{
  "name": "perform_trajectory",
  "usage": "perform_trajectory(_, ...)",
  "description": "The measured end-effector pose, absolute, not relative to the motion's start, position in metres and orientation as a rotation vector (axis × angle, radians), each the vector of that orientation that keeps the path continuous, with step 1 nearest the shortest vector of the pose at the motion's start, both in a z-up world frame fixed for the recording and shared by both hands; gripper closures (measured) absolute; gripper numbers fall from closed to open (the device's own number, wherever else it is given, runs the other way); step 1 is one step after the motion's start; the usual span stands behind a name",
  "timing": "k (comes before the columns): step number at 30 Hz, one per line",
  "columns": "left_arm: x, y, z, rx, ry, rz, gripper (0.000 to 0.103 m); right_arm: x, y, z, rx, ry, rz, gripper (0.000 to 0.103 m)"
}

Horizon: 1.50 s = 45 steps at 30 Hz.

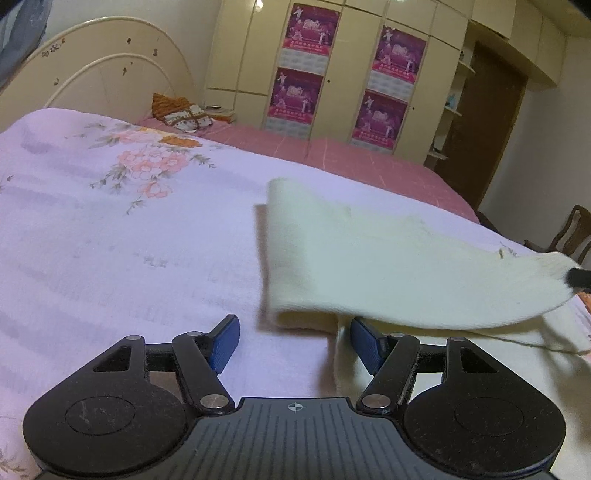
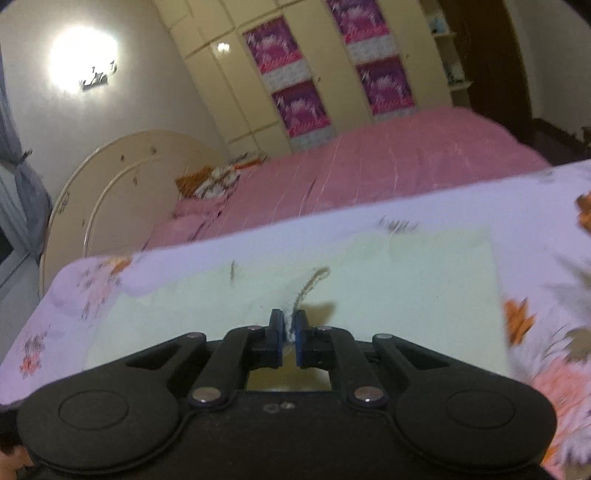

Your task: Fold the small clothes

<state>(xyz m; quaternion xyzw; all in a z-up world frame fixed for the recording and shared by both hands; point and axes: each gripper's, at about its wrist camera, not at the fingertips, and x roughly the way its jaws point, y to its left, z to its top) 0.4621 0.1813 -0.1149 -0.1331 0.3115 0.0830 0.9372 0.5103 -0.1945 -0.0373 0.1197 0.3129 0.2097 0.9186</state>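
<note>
Warm, dimmish indoor light with a purple-ish cast, a blown-out wall lamp (image 2: 84, 59) glaring in the right wrist view, which is motion-smeared nearly all over, while the left wrist view's way sharper, soft shadow under the lifted cream cloth (image 1: 388, 258), fisheye bending everything near the edges.

A wide bed fills the room, spread with a pink checked bedcover (image 1: 369, 162) and, nearer, a pale lilac sheet printed with pink and orange flowers (image 1: 110, 221). At its head stands a cream arched headboard with small flower motifs (image 1: 96, 70), and against it lies an orange and white patterned cushion (image 1: 184, 112). Beyond the bed a cream wardrobe with many flat doors (image 1: 251, 55) runs along the wall, four magenta posters (image 1: 312, 26) stuck to it. A dark brown wooden door (image 1: 484, 122) stands to its right, open cream corner shelves (image 1: 456, 107) between them. A bright wall lamp (image 2: 85, 59) glares on the pale wall, and a grey tied-back curtain (image 2: 27, 177) hangs at the left. A brown wooden chair (image 1: 574, 232) stands past the bed's foot.
</note>
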Motion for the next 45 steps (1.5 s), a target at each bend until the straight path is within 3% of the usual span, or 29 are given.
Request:
perform_trajectory(4, 0.464, 0.185, -0.114, -0.291, 0.628, 0.179, 0.037, 0.512, -0.218, -0.034, 0.246, 0.631, 0.385, 0.096)
perform_trajectory(6, 0.464, 0.185, -0.112, -0.287, 0.621, 0.185, 0.043, 0.512, -0.230, -0.037, 0.242, 0.632, 0.361, 0.096)
perform_trajectory(20, 0.475, 0.177, -0.096, -0.305, 0.515, 0.178, 0.043, 0.503, -0.250, -0.027, 0.264, 0.585, 0.349, 0.096)
perform_trajectory(27, 0.489, 0.169, -0.118, -0.251, 0.641, 0.184, 0.043, 0.505, -0.260, -0.038, 0.273, 0.618, 0.326, 0.096)
perform_trajectory(45, 0.483, 0.164, -0.119, -0.232, 0.635, 0.189, 0.043, 0.491, -0.287, -0.068, 0.254, 0.682, 0.254, 0.096)
